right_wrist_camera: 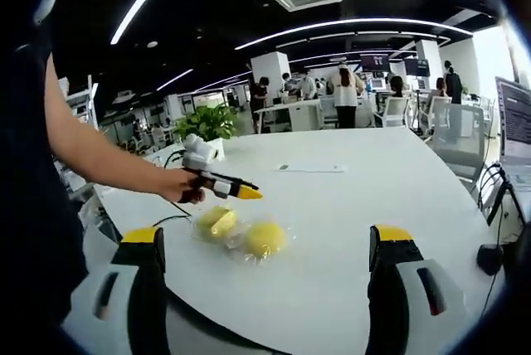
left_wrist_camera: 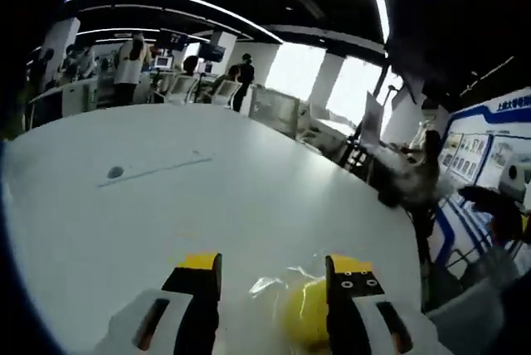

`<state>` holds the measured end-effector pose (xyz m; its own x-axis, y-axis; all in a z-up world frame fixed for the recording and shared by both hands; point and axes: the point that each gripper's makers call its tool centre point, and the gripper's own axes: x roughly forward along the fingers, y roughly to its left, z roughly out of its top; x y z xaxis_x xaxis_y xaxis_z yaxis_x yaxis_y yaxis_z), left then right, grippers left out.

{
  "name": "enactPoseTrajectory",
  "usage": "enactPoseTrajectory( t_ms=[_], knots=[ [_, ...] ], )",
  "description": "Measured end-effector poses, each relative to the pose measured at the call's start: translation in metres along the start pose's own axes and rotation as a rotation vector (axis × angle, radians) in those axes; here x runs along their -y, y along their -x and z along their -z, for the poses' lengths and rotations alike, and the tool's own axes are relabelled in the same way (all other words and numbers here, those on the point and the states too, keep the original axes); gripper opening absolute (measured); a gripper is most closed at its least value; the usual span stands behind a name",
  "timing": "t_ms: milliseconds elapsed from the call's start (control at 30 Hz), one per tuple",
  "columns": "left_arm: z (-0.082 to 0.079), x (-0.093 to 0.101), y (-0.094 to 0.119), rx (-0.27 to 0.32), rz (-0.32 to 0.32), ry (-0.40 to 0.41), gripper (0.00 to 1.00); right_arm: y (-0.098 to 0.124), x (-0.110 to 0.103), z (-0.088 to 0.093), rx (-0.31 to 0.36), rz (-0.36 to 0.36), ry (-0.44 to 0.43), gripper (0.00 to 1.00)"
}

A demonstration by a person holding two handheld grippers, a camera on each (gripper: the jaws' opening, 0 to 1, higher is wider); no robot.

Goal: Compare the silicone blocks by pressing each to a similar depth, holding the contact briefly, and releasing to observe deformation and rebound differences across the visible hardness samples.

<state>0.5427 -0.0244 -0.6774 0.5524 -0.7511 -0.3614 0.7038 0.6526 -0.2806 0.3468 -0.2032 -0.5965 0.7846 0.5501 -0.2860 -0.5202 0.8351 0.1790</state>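
We find the right tongs (right_wrist_camera: 265,247) spread wide above the near edge of the white desk (right_wrist_camera: 348,197), with open surface ahead. Two yellow silicone blocks (right_wrist_camera: 245,235) in clear wrapping lie side by side near that edge. The left tongs (right_wrist_camera: 236,192), yellow-tipped, held by a hand (right_wrist_camera: 178,183), hover just beyond the blocks; in their own view they stand spread, one block (left_wrist_camera: 307,313) between the jaws. Behind: a potted plant (right_wrist_camera: 207,121), office chairs (right_wrist_camera: 452,127), standing people

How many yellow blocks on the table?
2, both in clear wrap: one block just under the left claw, the other block beside it, nearer the camera. None visibly hidden.
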Motion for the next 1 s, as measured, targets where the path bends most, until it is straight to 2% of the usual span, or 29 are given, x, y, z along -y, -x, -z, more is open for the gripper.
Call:
enactPoseTrajectory(
  t_ms=[67, 200, 333, 400, 467, 600, 633, 700, 800, 833, 933, 1000],
  knots=[
    [-0.011, -0.002, 0.019, 0.02, -0.009, -0.022, 0.76, -0.004, 0.001, -0.004, 0.009, 0.001, 0.011, 0.97],
    [-0.03, -0.011, 0.066, 0.052, -0.055, -0.117, 0.95, -0.011, 0.001, -0.009, 0.01, -0.008, 0.032, 0.97],
    [-0.041, -0.018, 0.122, 0.079, -0.128, -0.155, 1.0, -0.018, 0.002, -0.01, 0.014, -0.017, 0.039, 0.97],
    [-0.04, -0.014, 0.144, 0.1, -0.13, -0.16, 1.0, -0.021, 0.004, -0.008, 0.01, -0.015, 0.042, 0.97],
    [-0.033, -0.008, 0.168, 0.108, -0.136, -0.163, 1.0, -0.024, 0.005, -0.005, 0.006, -0.011, 0.042, 0.97],
    [-0.001, -0.007, 0.222, 0.044, -0.208, -0.241, 1.0, -0.028, 0.012, 0.012, -0.041, 0.029, 0.067, 0.97],
    [0.006, -0.006, 0.231, 0.037, -0.214, -0.238, 1.0, -0.03, 0.013, 0.017, -0.047, 0.029, 0.058, 0.97],
    [0.02, 0.0, 0.254, 0.024, -0.222, -0.218, 1.0, -0.031, 0.014, 0.026, -0.063, 0.042, 0.057, 0.97],
    [0.035, 0.002, 0.283, 0.048, -0.252, -0.158, 1.0, -0.029, 0.013, 0.033, -0.073, 0.048, 0.059, 0.97],
    [0.037, 0.002, 0.288, 0.065, -0.263, -0.136, 1.0, -0.029, 0.012, 0.035, -0.073, 0.047, 0.055, 0.97],
    [0.058, 0.001, 0.3, 0.041, -0.298, -0.107, 1.0, -0.026, 0.009, 0.041, -0.078, 0.046, 0.049, 0.97],
    [0.07, 0.001, 0.309, 0.057, -0.314, -0.055, 1.0, -0.024, 0.006, 0.046, -0.083, 0.046, 0.049, 0.97]
  ],
)
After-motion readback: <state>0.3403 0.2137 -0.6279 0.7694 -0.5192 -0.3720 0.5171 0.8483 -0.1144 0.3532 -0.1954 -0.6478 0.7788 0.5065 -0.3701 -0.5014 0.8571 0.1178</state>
